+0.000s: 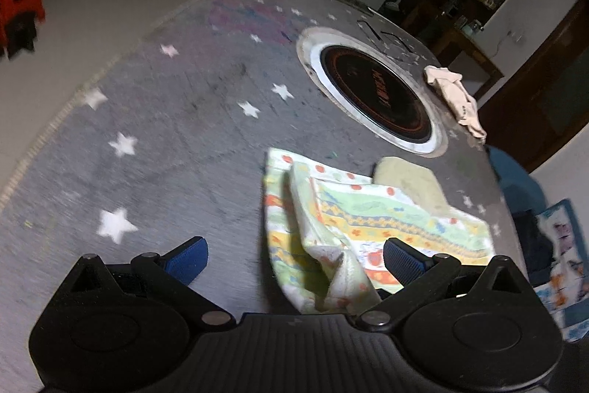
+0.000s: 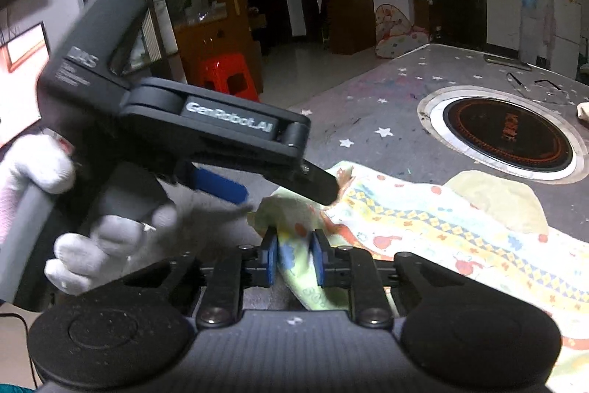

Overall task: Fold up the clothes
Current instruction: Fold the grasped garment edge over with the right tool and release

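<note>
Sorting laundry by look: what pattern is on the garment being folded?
Colourful cartoon-print bands on the garment; right wrist view.

A: Patterned garment [image 1: 368, 220]?
B: Pale cloth with green, yellow and orange bands and red dots. Partly folded, rumpled, lying flat just near side of the round cooktop [image 1: 371, 91].
A: Other clothes?
B: Crumpled cream garment [image 1: 454, 94] just beside cooktop, at table edge.

Left wrist view: low and close above the worktop [image 1: 154, 135], facing across it toward the inset round hob [image 1: 371, 91]. Right wrist view: equally low, facing the same hob [image 2: 504, 139]. Shared: patterned cloth [image 1: 368, 220] [image 2: 441, 231].
</note>
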The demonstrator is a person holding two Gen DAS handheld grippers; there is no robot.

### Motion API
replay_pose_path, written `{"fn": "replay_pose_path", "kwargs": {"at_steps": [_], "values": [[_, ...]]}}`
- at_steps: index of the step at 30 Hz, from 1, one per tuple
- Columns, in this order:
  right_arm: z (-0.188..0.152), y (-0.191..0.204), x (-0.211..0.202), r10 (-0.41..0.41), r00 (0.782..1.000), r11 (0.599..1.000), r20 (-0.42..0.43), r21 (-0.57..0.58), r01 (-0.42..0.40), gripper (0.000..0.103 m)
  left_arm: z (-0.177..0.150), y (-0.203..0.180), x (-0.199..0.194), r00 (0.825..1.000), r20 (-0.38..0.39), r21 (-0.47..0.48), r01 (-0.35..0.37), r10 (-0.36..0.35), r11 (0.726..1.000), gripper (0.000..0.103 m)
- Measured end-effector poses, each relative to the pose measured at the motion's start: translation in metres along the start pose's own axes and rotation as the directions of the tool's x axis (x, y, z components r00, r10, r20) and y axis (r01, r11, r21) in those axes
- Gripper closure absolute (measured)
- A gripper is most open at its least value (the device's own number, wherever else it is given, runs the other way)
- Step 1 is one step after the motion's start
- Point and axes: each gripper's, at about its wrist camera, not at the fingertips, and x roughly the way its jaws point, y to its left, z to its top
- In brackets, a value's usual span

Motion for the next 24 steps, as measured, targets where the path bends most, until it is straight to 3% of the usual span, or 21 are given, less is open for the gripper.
{"fn": "replay_pose_path", "kwargs": {"at_steps": [6,9,14,17,20,24], "values": [[0.003,-0.007,-0.011,0.016,0.999,0.999,0.038,0.036,-0.017,0.087,0.004,0.000,0.014,0.995,-0.043,-0.064,0.090,-0.093,0.994,0.009],[0.002,-0.008,-0.013,0.026,0.998,0.999,0.049,0.037,-0.028,0.087,0.005,0.001,0.021,0.988,-0.059,-0.095,0.135,-0.141,0.986,0.023],[-0.001,-0.009,-0.013,0.045,0.998,0.998,0.043,0.031,-0.046,0.086,0.001,0.004,0.033,0.971,-0.088,-0.141,0.209,-0.222,0.968,0.067],[-0.003,-0.012,-0.015,0.059,0.998,0.998,0.037,0.035,-0.060,0.079,0.001,0.004,0.035,0.973,-0.083,-0.126,0.205,-0.216,0.971,0.075],[-0.006,-0.021,-0.027,0.051,0.998,0.997,0.045,0.056,-0.053,0.064,0.001,0.004,0.036,0.973,-0.084,-0.122,0.203,-0.214,0.972,0.075],[-0.010,-0.048,-0.045,-0.053,0.997,0.992,0.051,0.117,0.047,0.054,0.001,0.003,0.037,0.974,-0.084,-0.120,0.198,-0.209,0.973,0.076]]}}
